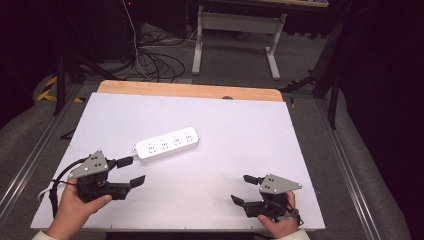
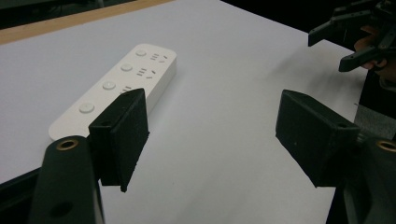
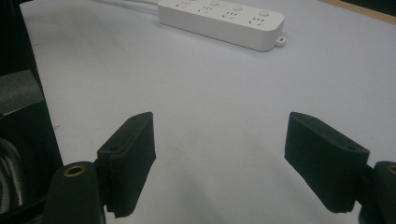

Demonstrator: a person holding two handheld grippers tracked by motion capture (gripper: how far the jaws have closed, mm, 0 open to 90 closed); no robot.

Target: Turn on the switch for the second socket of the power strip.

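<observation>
On the white table [image 1: 240, 125]: a power strip [image 1: 168, 143], both grippers released.
Left gripper [image 1: 132, 171] and right gripper [image 1: 245, 189] hold nothing; wooden edge behind, dark cabled floor beyond.

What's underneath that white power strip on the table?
The white power strip lies flat on the pale tabletop, with nothing visible between them. Its underside and the patch of table beneath it are covered. Its cord leaves the end nearer the left gripper.

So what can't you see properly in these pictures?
- Power strip: in the left gripper view that gripper's near jaw covers part of its near end; its socket markings are too small to read in the high view.
- Its cable: cut off by the top edge in the right gripper view.
- Left gripper: jaws open, nothing between.
</observation>
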